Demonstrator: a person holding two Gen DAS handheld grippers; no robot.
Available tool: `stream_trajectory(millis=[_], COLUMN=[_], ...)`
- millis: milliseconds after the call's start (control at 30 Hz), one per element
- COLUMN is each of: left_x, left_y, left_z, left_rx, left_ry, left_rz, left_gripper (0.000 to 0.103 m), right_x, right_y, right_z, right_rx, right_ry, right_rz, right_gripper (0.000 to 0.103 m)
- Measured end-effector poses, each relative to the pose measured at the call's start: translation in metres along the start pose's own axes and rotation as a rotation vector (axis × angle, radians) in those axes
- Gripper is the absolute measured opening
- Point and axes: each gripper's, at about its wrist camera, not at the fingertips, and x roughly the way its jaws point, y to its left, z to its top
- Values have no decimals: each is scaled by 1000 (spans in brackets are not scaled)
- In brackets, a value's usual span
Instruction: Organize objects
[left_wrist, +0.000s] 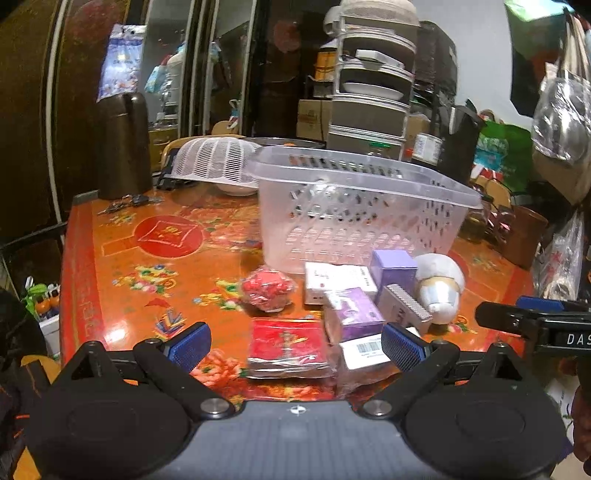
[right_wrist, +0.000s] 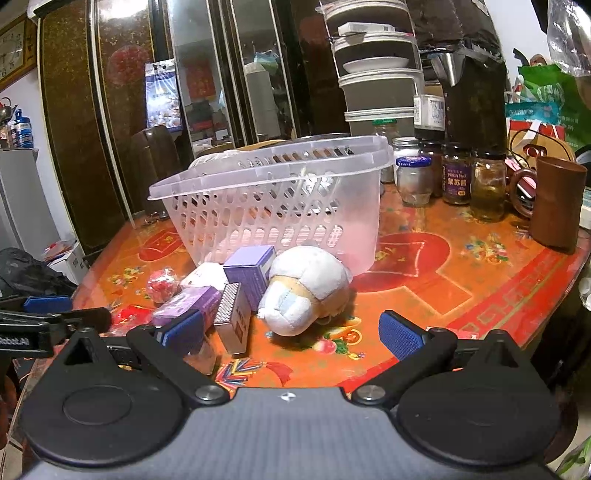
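A clear perforated plastic basket (left_wrist: 354, 206) (right_wrist: 273, 199) stands on the red patterned table (left_wrist: 147, 258). In front of it lie a red crinkled ball (left_wrist: 267, 290), a flat red packet (left_wrist: 288, 347), a white box (left_wrist: 338, 282), purple boxes (left_wrist: 393, 266) (left_wrist: 356, 314), a grey box with a striker side (right_wrist: 232, 317) and a white plush toy (right_wrist: 306, 290) (left_wrist: 439, 284). My left gripper (left_wrist: 295, 345) is open above the red packet, holding nothing. My right gripper (right_wrist: 291, 332) is open just in front of the plush toy, holding nothing.
Glass jars (right_wrist: 456, 179) and a brown mug (right_wrist: 557, 205) stand at the table's back right. A white mesh food cover (left_wrist: 214, 158) and a brown thermos (left_wrist: 123, 147) sit at the back left. Keys (left_wrist: 125, 203) lie near the thermos. Stacked shelves (left_wrist: 369, 92) rise behind the basket.
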Motion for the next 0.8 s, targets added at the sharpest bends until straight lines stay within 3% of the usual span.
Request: stream_trajectory(millis=[300, 800], left_x=[9, 51], left_y=[25, 4], left_z=[-5, -11], left_rx=[-36, 53], left_ry=[30, 138], left_rz=[18, 22], left_gripper=[100, 97], right_x=[6, 18], right_y=[1, -2], right_z=[2, 0], right_rx=[0, -3], right_ry=[3, 21], right_rz=[-25, -44], right_gripper=[101, 103])
